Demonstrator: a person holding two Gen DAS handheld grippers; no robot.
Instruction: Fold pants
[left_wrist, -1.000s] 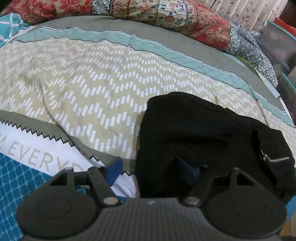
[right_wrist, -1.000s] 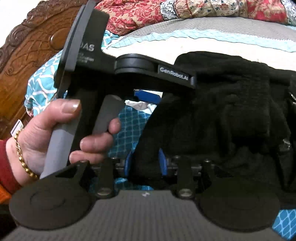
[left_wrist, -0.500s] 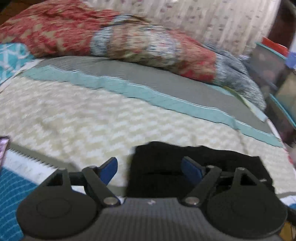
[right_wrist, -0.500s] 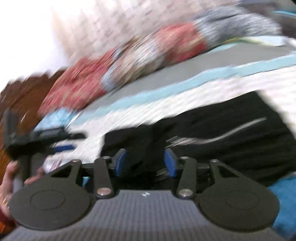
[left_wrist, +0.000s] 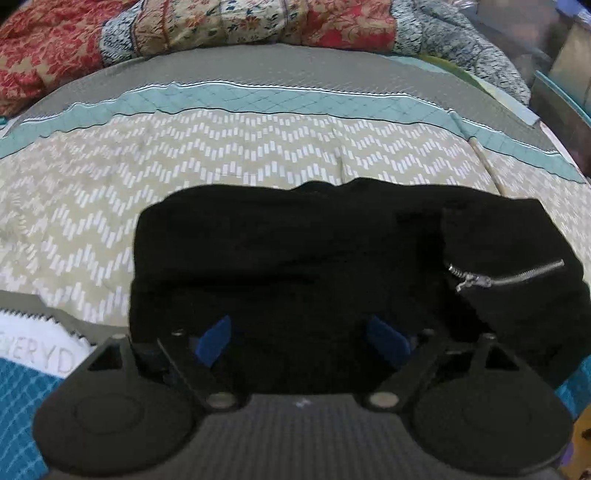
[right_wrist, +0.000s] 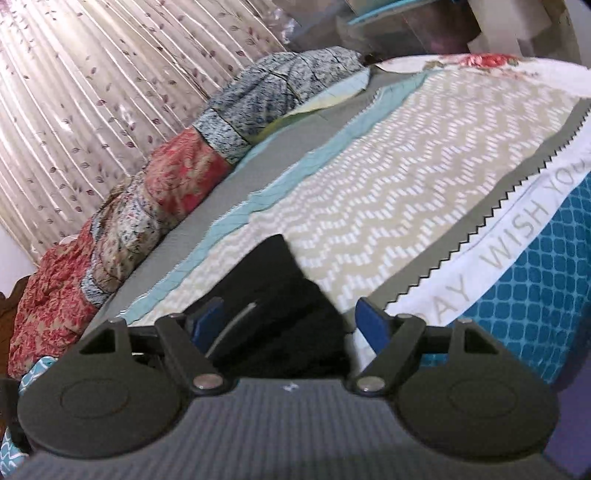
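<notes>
The black pants (left_wrist: 295, 251) lie folded in a compact bundle on the bed, with a silver zipper (left_wrist: 506, 278) showing on the right side. My left gripper (left_wrist: 303, 339) is open just above the near edge of the bundle, its blue pads (left_wrist: 214, 339) apart and holding nothing. In the right wrist view the pants (right_wrist: 273, 295) show as a dark corner between the fingers. My right gripper (right_wrist: 291, 325) is open over that corner, with its blue pads (right_wrist: 371, 325) wide apart.
The bed carries a beige chevron cover (left_wrist: 221, 155) with teal and grey bands. A rolled floral quilt (left_wrist: 221, 26) lies along the far edge. A curtain (right_wrist: 92, 74) hangs behind. Blue patterned sheet with lettering (right_wrist: 517, 243) lies to the right.
My right gripper has opened and let go of the pants, then swung away rightward. My left gripper has shifted over the bundle. The pants now lie flat and folded.
</notes>
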